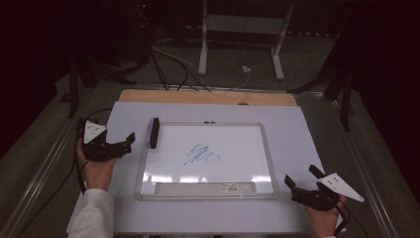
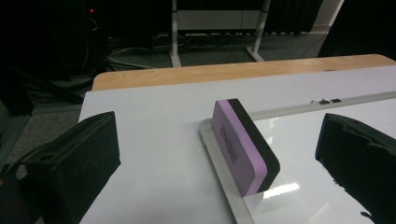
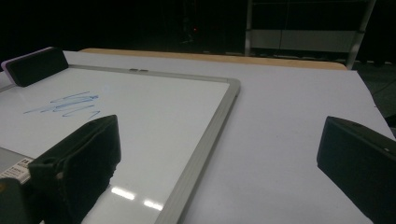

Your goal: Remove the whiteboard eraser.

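A framed whiteboard lies flat on the table, with a blue scribble near its middle. A purple-and-black eraser stands on its edge on the board's left frame. My left gripper is open just left of the eraser, jaws pointing at it; in the left gripper view the eraser lies between and beyond the jaws. My right gripper is open off the board's lower right corner, holding nothing. The right gripper view looks across the board frame to the scribble and eraser.
A white sheet covers the wooden tabletop. A grey label strip runs along the board's near edge. Beyond the table are white stand legs and cables on a dark floor.
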### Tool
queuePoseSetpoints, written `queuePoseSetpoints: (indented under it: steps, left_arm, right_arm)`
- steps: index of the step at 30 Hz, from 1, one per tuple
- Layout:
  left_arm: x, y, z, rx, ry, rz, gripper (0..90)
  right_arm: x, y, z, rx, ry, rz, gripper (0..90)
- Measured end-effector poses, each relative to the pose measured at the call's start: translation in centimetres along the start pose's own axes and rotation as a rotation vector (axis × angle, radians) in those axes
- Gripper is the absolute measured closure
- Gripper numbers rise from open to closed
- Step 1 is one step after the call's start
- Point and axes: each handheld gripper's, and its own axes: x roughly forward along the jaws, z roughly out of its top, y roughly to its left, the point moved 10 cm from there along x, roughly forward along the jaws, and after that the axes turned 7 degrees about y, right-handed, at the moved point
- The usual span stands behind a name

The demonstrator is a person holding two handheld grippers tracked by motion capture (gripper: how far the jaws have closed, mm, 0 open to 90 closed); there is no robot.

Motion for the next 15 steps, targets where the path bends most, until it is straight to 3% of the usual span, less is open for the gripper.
queuePoseSetpoints:
  steps: [15]
  left_arm:
    - [2.4,0.1,0.3,0.003,0.035,0.005,0.7]
  right_arm:
    - [0.0,0.0,0.0,0.005,0.001,0.005,0.2]
